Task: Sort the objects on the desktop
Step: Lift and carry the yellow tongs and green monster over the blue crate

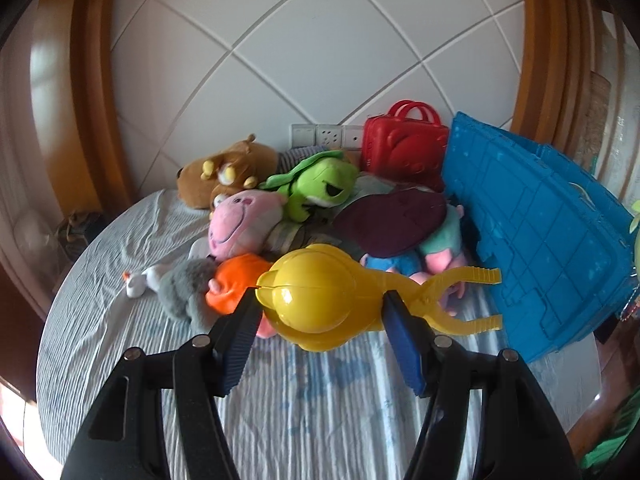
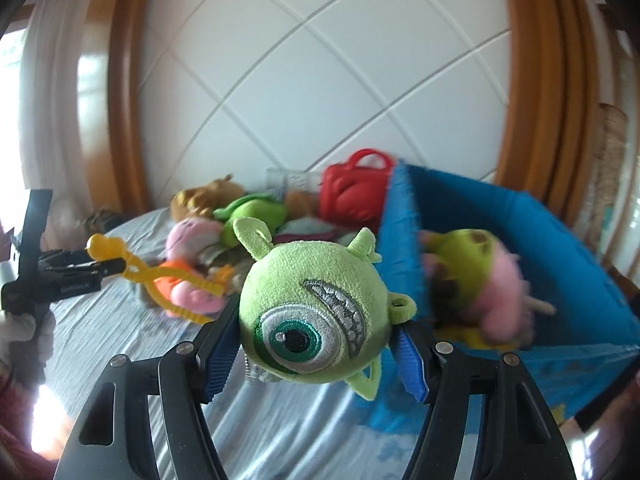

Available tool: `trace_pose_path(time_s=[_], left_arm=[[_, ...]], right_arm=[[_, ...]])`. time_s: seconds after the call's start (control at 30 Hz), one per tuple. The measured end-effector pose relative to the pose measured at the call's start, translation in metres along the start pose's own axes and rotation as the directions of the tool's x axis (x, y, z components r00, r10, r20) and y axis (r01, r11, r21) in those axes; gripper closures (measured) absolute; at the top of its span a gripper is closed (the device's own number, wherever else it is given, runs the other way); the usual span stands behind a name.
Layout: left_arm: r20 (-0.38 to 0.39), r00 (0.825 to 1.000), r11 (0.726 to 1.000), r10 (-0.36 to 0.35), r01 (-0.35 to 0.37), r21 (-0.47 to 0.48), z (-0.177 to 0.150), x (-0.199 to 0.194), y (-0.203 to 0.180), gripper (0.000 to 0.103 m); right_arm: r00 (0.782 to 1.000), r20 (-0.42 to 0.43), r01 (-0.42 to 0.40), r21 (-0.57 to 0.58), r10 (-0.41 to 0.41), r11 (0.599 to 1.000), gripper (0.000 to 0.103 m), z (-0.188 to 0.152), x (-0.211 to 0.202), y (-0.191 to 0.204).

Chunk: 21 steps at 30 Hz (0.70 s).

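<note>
My left gripper (image 1: 318, 308) is shut on the round head of a yellow plastic tongs toy (image 1: 316, 296), held above the table; its scissor handles stick out to the right. In the right wrist view that same yellow toy (image 2: 132, 268) hangs from the left gripper (image 2: 116, 266) at the far left. My right gripper (image 2: 316, 332) is shut on a green one-eyed plush ball (image 2: 312, 308), lifted clear of the cloth. A blue crate (image 2: 520, 248) stands to the right with a green and pink plush (image 2: 480, 276) inside. More plush toys lie in a heap (image 1: 280, 216) on the table.
A striped grey cloth (image 1: 120, 320) covers the round table. A red toy bag (image 1: 404, 144) stands at the back by wall sockets (image 1: 324, 134). The blue crate's side (image 1: 532, 236) fills the right. A gloved hand (image 2: 28, 328) shows at the left edge.
</note>
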<state>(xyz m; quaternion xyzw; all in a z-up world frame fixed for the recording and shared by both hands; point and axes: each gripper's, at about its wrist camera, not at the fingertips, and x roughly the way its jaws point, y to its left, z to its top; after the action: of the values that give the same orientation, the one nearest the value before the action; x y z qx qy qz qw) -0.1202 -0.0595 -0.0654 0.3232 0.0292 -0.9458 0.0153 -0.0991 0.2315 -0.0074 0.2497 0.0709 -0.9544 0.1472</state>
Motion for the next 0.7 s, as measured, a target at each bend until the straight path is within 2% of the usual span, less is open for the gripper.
trace_pose_path(time_s=[0.13,0.27,0.37,0.47,0.6,0.7], left_arm=[[0.052,0.998,0.999,-0.036,0.034,0.032,0.012,-0.011,-0.023,0.042],[0.13,0.987,0.994,-0.097,0.089,0.071,0.03,-0.03,-0.052,0.042],[0.193,0.969,0.985,-0.155,0.138,0.099,0.047,-0.045,-0.076,0.042],[0.254,0.943,0.974,-0.213,0.184,0.131,0.066,-0.058,-0.104,0.042],[0.297,0.915,0.957,-0.274,0.228,0.182,0.087,-0.067,-0.147,0.042],[0.297,0.9,0.941,-0.318,0.261,0.215,0.096,-0.066,-0.179,0.042]], right_arm=[[0.998,0.025,0.059,0.034,-0.06,0.998,0.035,-0.001,-0.015,-0.018],[0.992,0.064,0.108,0.062,-0.112,0.992,0.035,0.0,-0.031,-0.036],[0.985,0.084,0.145,0.072,-0.151,0.987,0.035,0.003,-0.04,-0.049],[0.978,0.096,0.18,0.075,-0.187,0.981,0.035,0.006,-0.045,-0.062],[0.964,0.119,0.228,0.092,-0.238,0.969,0.035,0.01,-0.054,-0.086],[0.953,0.123,0.264,0.104,-0.276,0.959,0.035,0.01,-0.059,-0.106]])
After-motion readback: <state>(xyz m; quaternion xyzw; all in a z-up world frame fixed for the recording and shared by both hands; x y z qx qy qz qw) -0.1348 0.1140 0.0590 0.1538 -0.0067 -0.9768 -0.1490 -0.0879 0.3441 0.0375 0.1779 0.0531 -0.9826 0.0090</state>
